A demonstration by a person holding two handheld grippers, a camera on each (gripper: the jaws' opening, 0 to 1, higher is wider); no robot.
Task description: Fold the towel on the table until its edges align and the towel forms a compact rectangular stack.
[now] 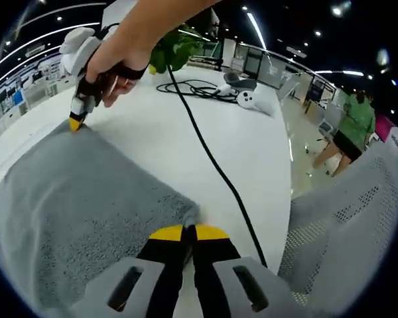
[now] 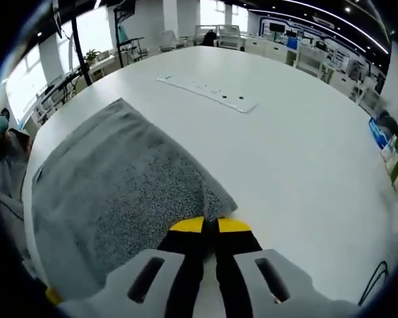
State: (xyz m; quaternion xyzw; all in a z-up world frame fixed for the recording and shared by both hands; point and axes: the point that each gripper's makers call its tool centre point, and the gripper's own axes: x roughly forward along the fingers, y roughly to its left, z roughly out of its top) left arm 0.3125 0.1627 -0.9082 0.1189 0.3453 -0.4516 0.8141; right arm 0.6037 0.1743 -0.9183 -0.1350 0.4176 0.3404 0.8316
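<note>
A grey towel (image 1: 86,199) lies flat on the white table (image 1: 252,152). In the left gripper view my left gripper (image 1: 189,233) has its yellow-tipped jaws closed together on the towel's near corner. At the far corner a hand holds my right gripper (image 1: 75,122), its yellow tip pressed to the cloth. The right gripper view shows the same towel (image 2: 119,179) from the other end, with my right gripper (image 2: 211,225) shut on the corner nearest it.
A black cable (image 1: 212,159) runs across the table past a white controller (image 1: 252,99) and a green plant (image 1: 176,50). A mesh chair (image 1: 345,218) stands by the table's edge, with a person (image 1: 355,122) beyond it. A white strip (image 2: 209,93) lies on the table (image 2: 305,146).
</note>
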